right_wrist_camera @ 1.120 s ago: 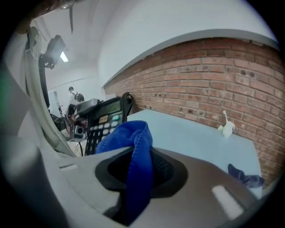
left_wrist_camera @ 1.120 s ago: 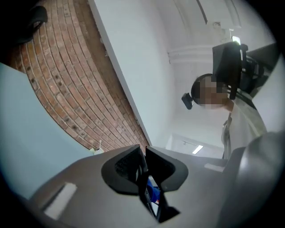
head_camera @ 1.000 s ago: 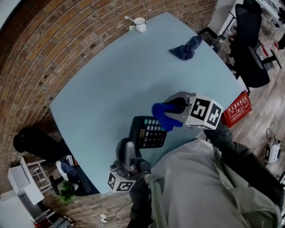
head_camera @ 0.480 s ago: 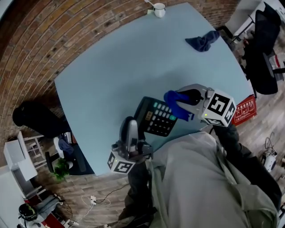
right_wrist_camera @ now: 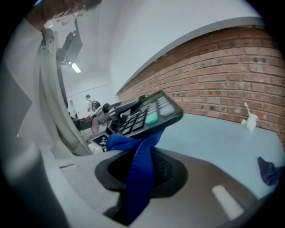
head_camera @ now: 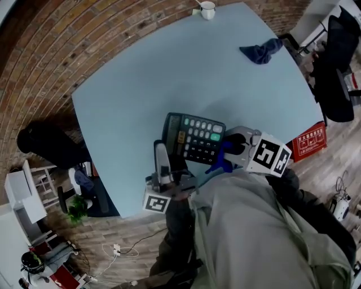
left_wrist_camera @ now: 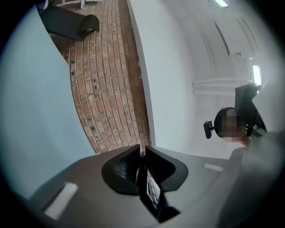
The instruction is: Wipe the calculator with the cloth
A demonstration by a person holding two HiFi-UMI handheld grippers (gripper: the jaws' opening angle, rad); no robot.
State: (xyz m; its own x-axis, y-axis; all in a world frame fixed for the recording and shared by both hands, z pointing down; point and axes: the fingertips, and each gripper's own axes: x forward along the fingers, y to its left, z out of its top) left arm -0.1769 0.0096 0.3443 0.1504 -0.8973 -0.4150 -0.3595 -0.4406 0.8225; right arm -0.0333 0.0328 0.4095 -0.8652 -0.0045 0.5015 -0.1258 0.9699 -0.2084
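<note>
the pale blue bench (head_camera: 135, 84) fills most of the head view, with a brick wall (head_camera: 51, 51) curving round its far side. you have the calculator (head_camera: 194, 138) lifted clear of the bench near its front edge, keys up and screen towards the wall, tilted in the air as the right gripper view shows (right_wrist_camera: 144, 115). your left gripper (head_camera: 163, 155) comes in at the calculator's near left corner; in the left gripper view (left_wrist_camera: 143, 153) its fingers (left_wrist_camera: 122, 167) are almost pressed together, pinching the calculator's thin edge, which shows there edge-on with a strip of keys (left_wrist_camera: 152, 189). your right gripper (head_camera: 228, 151) sits just beside the calculator's near right side, and in its own view (right_wrist_camera: 142, 164) the fingers (right_wrist_camera: 167, 171) are clamped on the bright blue cloth (right_wrist_camera: 140, 178), which runs up between them in a bunched strip. the top of the cloth touches the calculator's underside and near edge by the green key; from the head view the cloth (head_camera: 221, 161) peeks out below that same edge. well apart from all this, a darker blue second cloth (head_camera: 260, 52) lies crumpled near the bench's far right side, also seen in the right gripper view (right_wrist_camera: 268, 171). a small white mug (head_camera: 208, 9) with something standing in it sits at the far edge by the wall (right_wrist_camera: 250, 121).
</note>
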